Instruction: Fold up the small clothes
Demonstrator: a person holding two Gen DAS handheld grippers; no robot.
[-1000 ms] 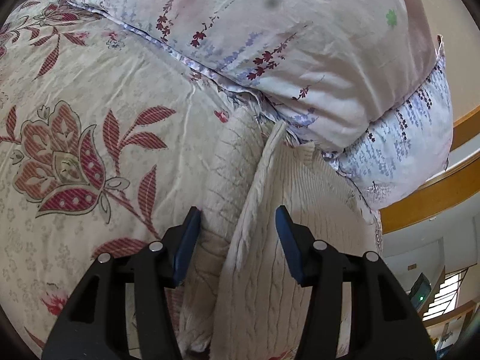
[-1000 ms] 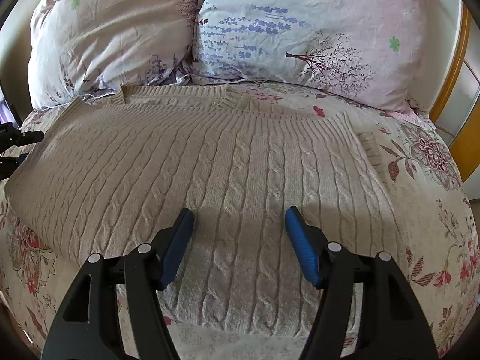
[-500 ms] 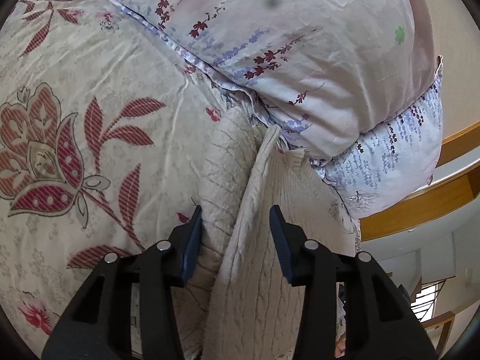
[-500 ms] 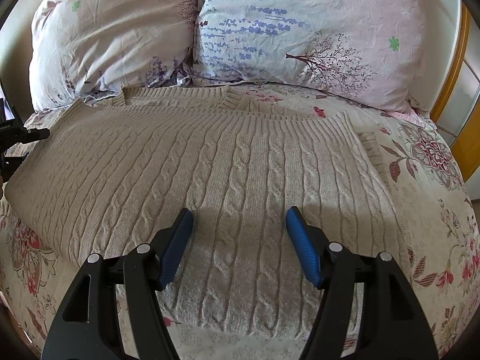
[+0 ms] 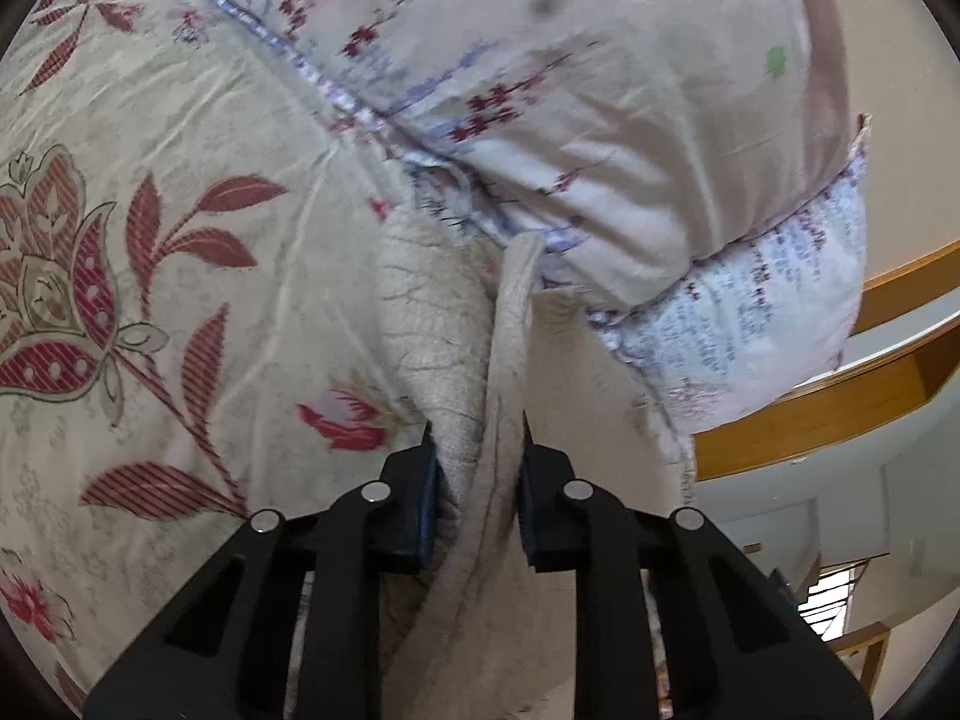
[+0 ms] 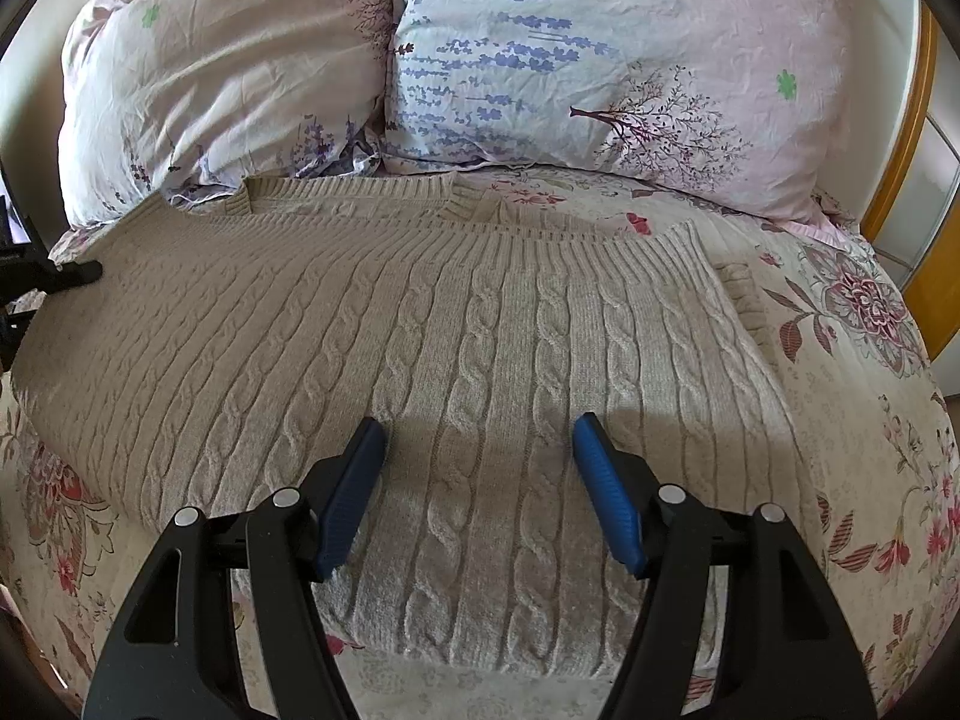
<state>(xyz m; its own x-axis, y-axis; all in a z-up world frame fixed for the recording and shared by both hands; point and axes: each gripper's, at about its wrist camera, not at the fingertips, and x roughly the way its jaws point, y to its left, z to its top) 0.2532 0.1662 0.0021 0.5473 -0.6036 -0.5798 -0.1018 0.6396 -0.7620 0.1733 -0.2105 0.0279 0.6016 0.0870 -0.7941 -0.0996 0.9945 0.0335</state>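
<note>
A beige cable-knit sweater [image 6: 480, 348] lies spread flat on the floral bedsheet [image 6: 870, 396], its neck towards the pillows. My right gripper [image 6: 477, 450] is open and empty, hovering over the sweater's near hem. My left gripper [image 5: 477, 450] is shut on the sweater's folded left edge [image 5: 462, 360], seen edge-on as two layers pinched between the blue pads. The left gripper also shows at the far left of the right wrist view [image 6: 54, 276], at the sweater's side.
Two floral pillows [image 6: 600, 72] [image 6: 228, 78] lean against the headboard behind the sweater. A wooden bed frame [image 6: 918, 138] runs along the right. The sheet [image 5: 180, 240] stretches left of the left gripper, with a pillow [image 5: 600, 90] just beyond it.
My left gripper has closed from open onto the sweater's edge and pushed forward. The right gripper has stayed still and open.
</note>
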